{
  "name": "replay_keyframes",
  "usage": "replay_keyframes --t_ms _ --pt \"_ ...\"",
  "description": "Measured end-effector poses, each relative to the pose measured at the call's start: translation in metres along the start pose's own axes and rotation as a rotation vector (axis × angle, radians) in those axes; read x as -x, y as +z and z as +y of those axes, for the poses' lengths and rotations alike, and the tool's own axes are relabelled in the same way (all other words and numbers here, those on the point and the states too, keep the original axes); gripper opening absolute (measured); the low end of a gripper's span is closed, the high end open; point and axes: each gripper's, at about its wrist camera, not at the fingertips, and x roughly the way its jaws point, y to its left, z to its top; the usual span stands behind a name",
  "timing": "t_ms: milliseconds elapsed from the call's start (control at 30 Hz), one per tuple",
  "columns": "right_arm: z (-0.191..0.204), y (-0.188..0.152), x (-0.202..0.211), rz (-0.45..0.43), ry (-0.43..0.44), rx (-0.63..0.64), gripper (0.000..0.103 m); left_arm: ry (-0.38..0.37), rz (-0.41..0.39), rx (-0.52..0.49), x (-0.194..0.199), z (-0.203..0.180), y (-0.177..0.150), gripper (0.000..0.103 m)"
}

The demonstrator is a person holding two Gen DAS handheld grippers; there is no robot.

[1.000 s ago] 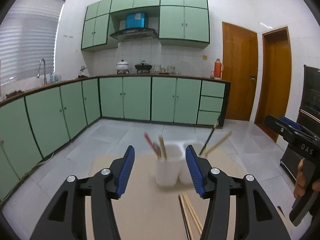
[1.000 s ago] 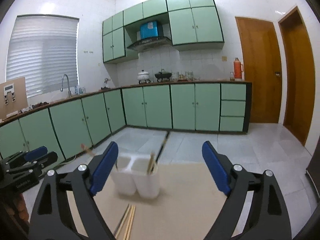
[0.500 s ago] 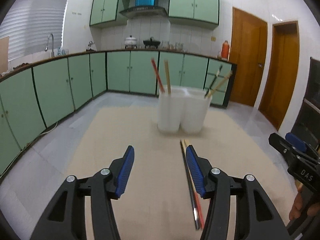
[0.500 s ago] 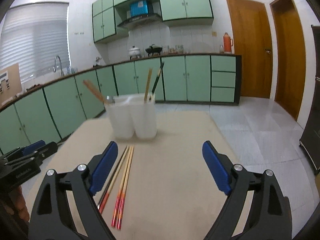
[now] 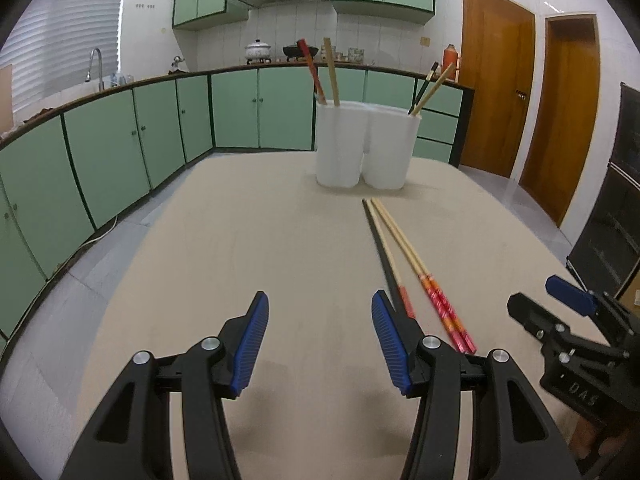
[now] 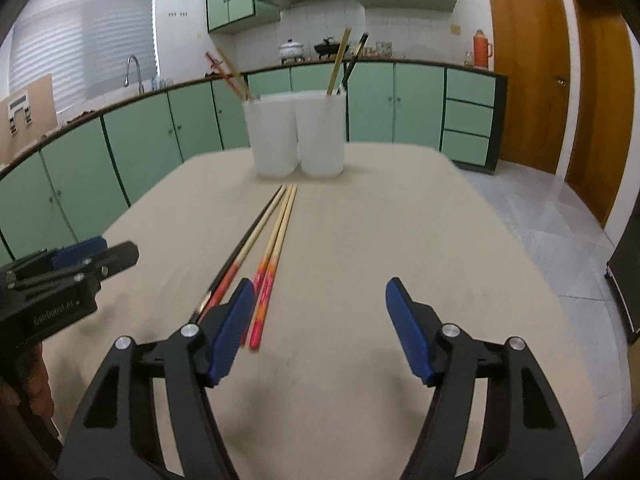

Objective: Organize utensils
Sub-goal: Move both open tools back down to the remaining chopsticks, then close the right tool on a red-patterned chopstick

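chopsticks: thin loose wood-and-red-ended chopsticks flat on the beige table, near the white twin-cup holder. Light, stiff, roll easily, so I'd pinch mid-shaft.
right hand-held gripper: spread, just been closing, nothing between.
left hand-held gripper: spread, empty.

Green cabinets, wooden doors
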Motion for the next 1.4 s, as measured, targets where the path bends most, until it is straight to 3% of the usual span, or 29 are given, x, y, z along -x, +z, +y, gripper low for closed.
replay_keyframes --t_ms 300,667,900,1000,1333,1400 --pt "0.02 -0.011 -0.011 0.045 -0.012 0.027 0.05 0.005 0.022 -0.002 0.0 0.004 -0.008 0.053" --pt "0.028 -0.014 -0.021 0.061 -0.008 0.039 0.042 0.001 0.03 0.023 -0.005 0.009 -0.011 0.053" --pt "0.031 -0.012 -0.026 0.077 0.007 0.054 0.029 -0.005 0.036 0.026 -0.007 0.009 -0.013 0.053" --pt "0.025 -0.011 -0.025 0.083 0.046 0.006 0.028 -0.008 0.036 0.02 -0.007 0.007 -0.013 0.053" --pt "0.026 -0.014 -0.027 0.101 0.033 0.038 0.027 -0.012 0.037 0.011 -0.008 0.006 -0.013 0.053" --pt "0.027 -0.014 -0.028 0.1 0.026 0.047 0.021 -0.014 0.038 0.012 -0.008 0.006 -0.013 0.053"
